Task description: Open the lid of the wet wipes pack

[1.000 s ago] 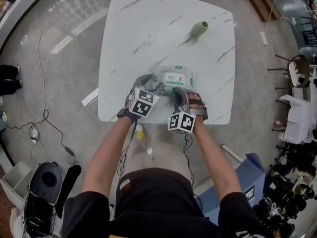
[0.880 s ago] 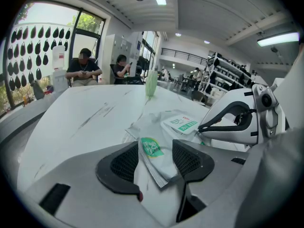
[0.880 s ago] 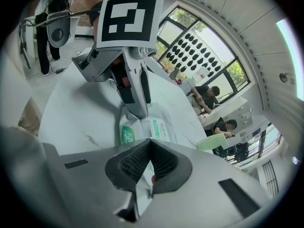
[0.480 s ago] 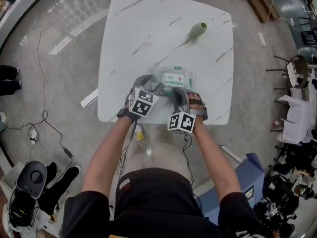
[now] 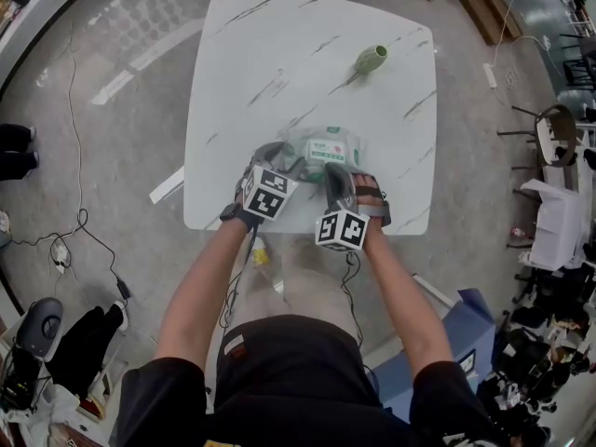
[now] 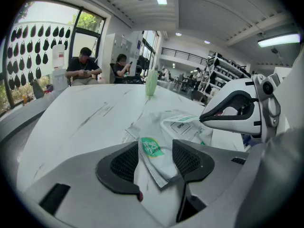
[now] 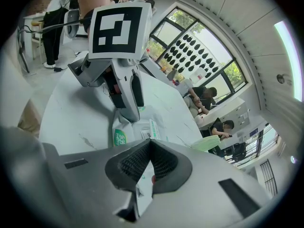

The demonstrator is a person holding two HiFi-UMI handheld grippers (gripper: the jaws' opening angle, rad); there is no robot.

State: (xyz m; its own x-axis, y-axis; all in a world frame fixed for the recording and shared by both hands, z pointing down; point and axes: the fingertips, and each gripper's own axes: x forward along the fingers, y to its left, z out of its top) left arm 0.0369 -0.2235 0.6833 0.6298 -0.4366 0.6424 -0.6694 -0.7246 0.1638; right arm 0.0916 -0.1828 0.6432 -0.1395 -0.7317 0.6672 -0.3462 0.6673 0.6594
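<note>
the pack lies flat on the table, near its front edge, between the two grippers. the left gripper holds its jaws part spread, the pads pinching the pack's crimped end on the person's left; the green logo on that end sits between the pads. the right gripper has its pads pressed together, with the tip at the near edge of the lid, the flap marked "open" on the pack's top. whether the lid's edge is caught between those pads cannot be told. a green vase stands well apart, toward the far right corner.
</note>
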